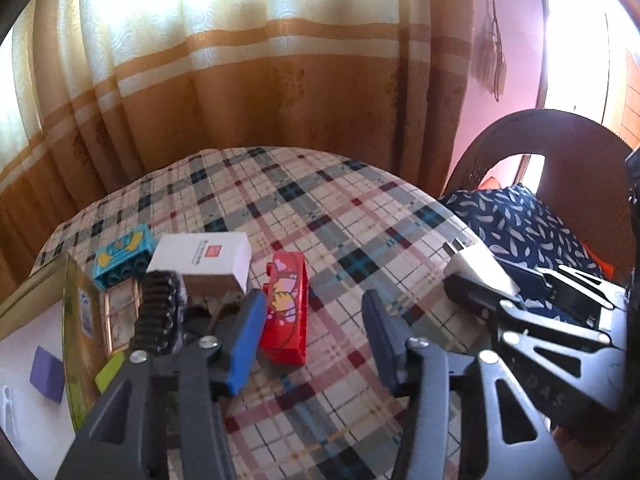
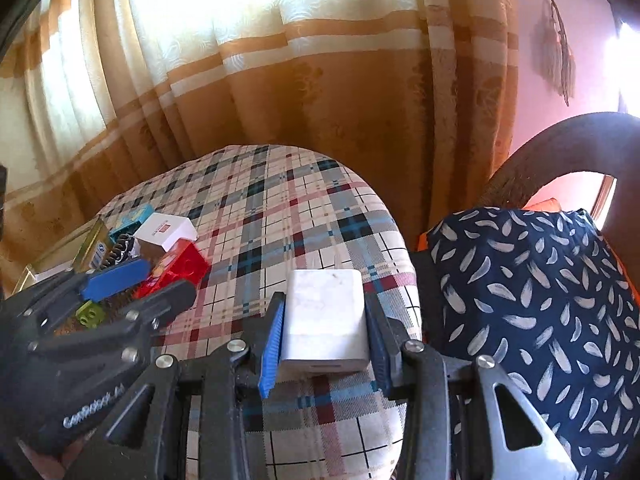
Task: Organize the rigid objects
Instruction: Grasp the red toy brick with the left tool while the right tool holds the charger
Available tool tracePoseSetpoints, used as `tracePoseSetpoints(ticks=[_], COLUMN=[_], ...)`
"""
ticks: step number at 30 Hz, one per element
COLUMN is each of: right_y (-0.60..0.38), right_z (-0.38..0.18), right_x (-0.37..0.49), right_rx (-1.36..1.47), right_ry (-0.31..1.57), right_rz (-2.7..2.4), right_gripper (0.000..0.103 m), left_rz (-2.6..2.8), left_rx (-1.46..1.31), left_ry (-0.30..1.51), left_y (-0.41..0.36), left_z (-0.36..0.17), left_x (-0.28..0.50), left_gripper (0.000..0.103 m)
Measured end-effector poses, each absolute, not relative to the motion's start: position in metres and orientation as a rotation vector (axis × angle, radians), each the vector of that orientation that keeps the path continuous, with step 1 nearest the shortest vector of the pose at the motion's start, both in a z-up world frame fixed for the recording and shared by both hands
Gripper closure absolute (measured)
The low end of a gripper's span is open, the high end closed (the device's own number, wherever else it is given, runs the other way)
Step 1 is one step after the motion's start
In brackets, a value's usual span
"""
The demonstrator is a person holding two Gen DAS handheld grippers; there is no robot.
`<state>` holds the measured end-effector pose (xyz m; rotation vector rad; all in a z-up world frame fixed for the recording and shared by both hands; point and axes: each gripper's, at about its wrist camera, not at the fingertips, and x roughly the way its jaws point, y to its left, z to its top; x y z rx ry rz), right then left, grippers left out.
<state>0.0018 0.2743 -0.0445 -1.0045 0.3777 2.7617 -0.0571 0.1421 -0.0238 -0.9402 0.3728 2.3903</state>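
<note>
My right gripper (image 2: 324, 320) is shut on a white charger block (image 2: 325, 316), held above the plaid table's right edge; the block also shows in the left wrist view (image 1: 478, 268). My left gripper (image 1: 314, 332) is open and empty above the table, just right of a red toy brick (image 1: 286, 308). A white box (image 1: 208, 258), a blue toy brick (image 1: 126, 256) and a black ridged object (image 1: 158, 310) lie left of it. The red brick (image 2: 176, 270) and white box (image 2: 166, 230) also show in the right wrist view.
A gold-rimmed box (image 1: 76, 320) holding a purple block (image 1: 48, 374) sits at the table's left. A green brick (image 2: 90, 314) lies near it. A dark chair (image 1: 560, 136) with a patterned cushion (image 2: 532, 288) stands at right. Curtains (image 1: 260, 80) hang behind the table (image 1: 320, 208).
</note>
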Motion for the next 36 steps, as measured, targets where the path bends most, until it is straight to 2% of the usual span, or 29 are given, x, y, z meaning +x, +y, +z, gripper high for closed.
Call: tracePoseSetpoints(ticks=[3,4,5,10,14,17,21,28,30,36], right_y=[0.273,0.273,0.272,0.273,0.274,0.275,0.275,0.274,0.274,0.270], right_z=[-0.045,-0.045,-0.045,-0.044,-0.045,-0.045,-0.045,-0.044,-0.044,-0.044], right_x=[0.002,0.002,0.002,0.002,0.002,0.002,0.002,0.002,0.002,0.001], right_rx=[-1.006,-1.007,-1.007,-1.003,-1.004,-1.006,-1.005,-1.008,-1.006,-1.013], right_ry=[0.365,0.359,0.357,0.372,0.372,0.378,0.380,0.367,0.361,0.323], right_rz=[2.760,2.760,2.761,2.761,2.763,2.767,2.768,2.765,2.766,2.755], right_gripper=[0.062,0.062,0.062,0.062,0.062,0.062,0.062,0.062,0.062,0.062], left_rz=[2.392,2.383,2.370,2.341,2.315,2.294,2.289,2.311,2.313,2.335], left_rx=[-0.917,-0.910,-0.905,-0.913,-0.981,-1.027,-1.090,-1.104,-1.102,-1.104], left_ry=[0.420,0.399,0.374,0.365,0.382,0.358,0.361,0.341,0.331,0.232], left_y=[0.147,0.146,0.145,0.147,0.155,0.157,0.159,0.161,0.160,0.148], left_z=[-0.024,-0.023,-0.023,-0.022,-0.024,-0.028,-0.041,-0.045,-0.044,-0.040], left_x=[-0.055,-0.055,-0.054,-0.060,-0.070,-0.074,-0.081,-0.085,-0.086,-0.086], left_gripper=[0.075,0.084,0.085,0.083,0.065,0.060,0.064,0.064,0.073,0.073])
